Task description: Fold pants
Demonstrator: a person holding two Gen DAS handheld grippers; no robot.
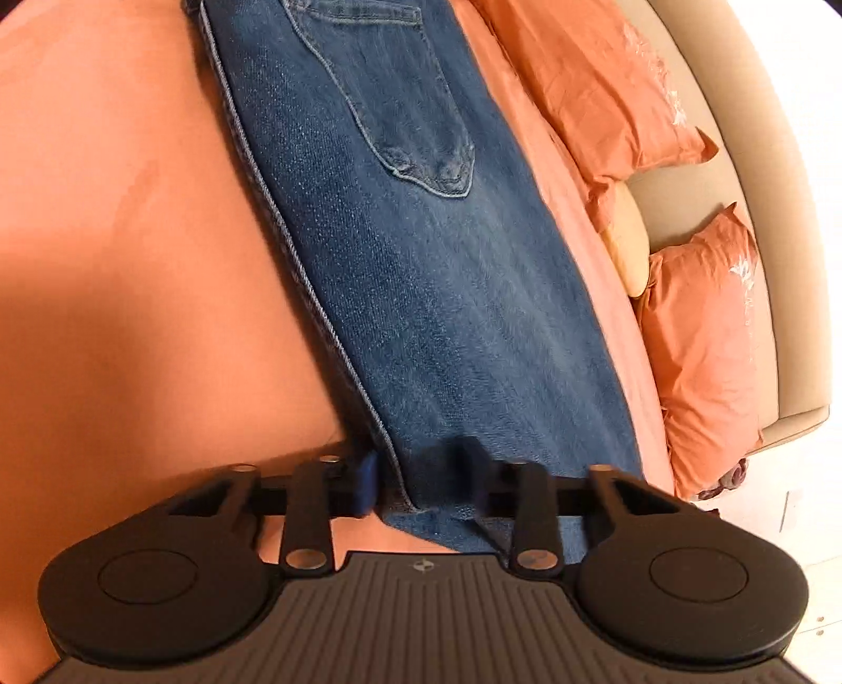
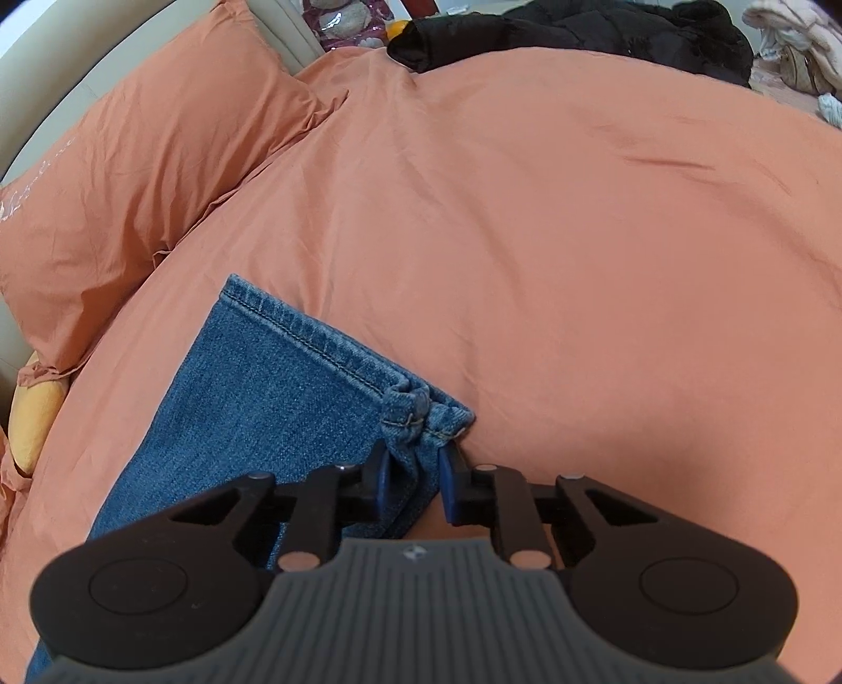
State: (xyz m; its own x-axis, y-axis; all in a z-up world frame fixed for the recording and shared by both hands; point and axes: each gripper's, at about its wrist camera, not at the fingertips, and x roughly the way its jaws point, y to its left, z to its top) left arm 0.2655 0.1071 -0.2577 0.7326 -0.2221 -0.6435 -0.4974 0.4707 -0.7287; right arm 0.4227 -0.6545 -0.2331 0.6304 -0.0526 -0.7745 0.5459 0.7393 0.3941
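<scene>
The pants (image 1: 421, 294) are blue jeans lying flat on an orange bedsheet (image 1: 131, 263). In the left wrist view their long axis runs from the left tongs (image 1: 426, 486) straight ahead and slightly leftward, to the far edge of the view. A back pocket (image 1: 400, 105) with curved stitching lies well ahead of those tongs, its pointed bottom facing back toward them. The denim is mid-blue and faintly faded, with a stitched seam along its left edge. The left tongs straddle the near end of the folded cloth, a blue pad (image 1: 368, 484) at the seam side and the other finger blurred on the denim; their jaws are narrowly spread, and whether they press the cloth I cannot tell.

In the right wrist view the right tongs (image 2: 416, 486) are pinching a corner of the leg hem (image 2: 316, 337), the denim bunched into puckers between the blue pads (image 2: 382, 481). The hem's stitched edge slants away ahead and to the left of these tongs. Orange pillows (image 2: 147, 158) lie farther left, and dark clothing (image 2: 579, 37) lies far ahead.
</scene>
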